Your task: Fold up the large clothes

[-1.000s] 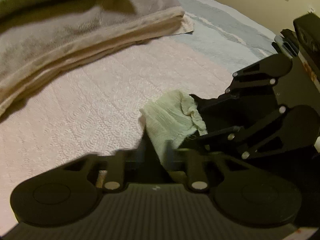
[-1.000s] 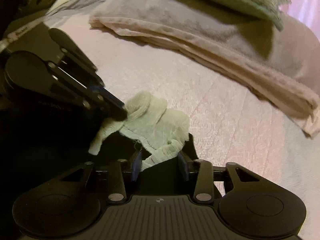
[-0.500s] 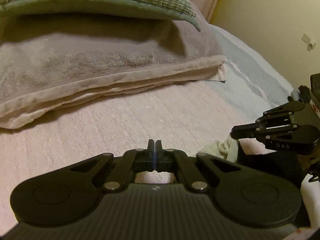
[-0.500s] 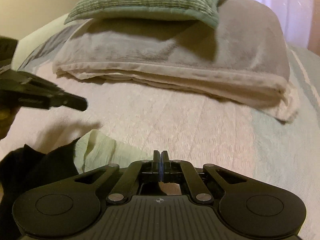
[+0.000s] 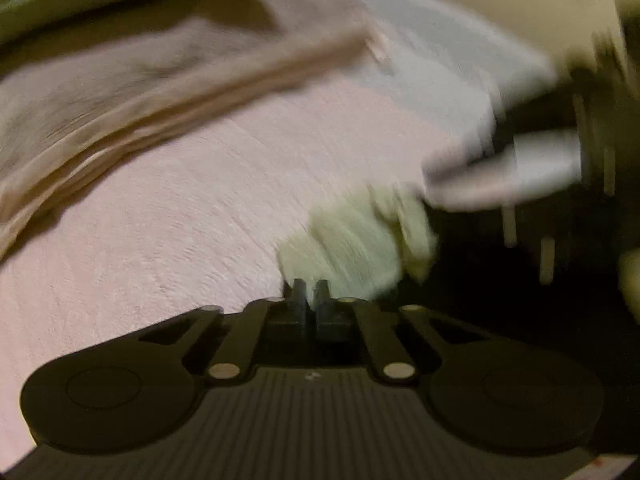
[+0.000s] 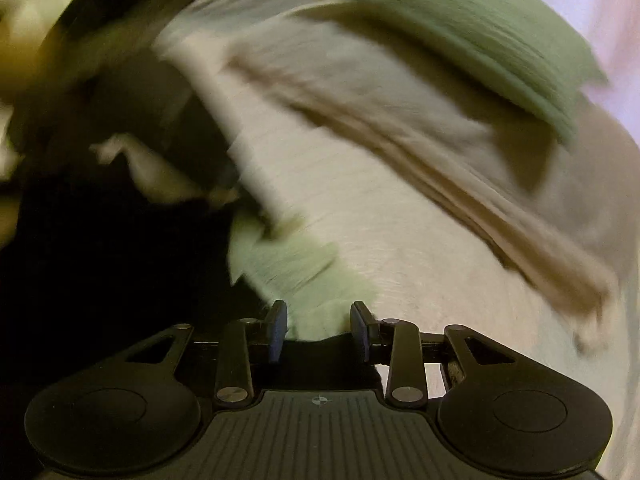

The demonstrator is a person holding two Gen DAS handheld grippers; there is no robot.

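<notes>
Half a second ago both tongs were shut on nothing above the bed; now the left gripper [image 5: 311, 286] stays closed beside the crumpled pale-green garment [image 5: 352, 248] at lower centre, while the right gripper [image 6: 319, 322] opens around it, suggesting a fresh grasp.

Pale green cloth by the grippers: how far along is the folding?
Done: nothing looks folded; the pale green cloth lies bunched on the pink bedspread against dark fabric. In hand: the right gripper is opening with the cloth's edge between its jaws; the left gripper is shut at the cloth's edge, grip unclear in the blur. Left: spreading, folding.
</notes>
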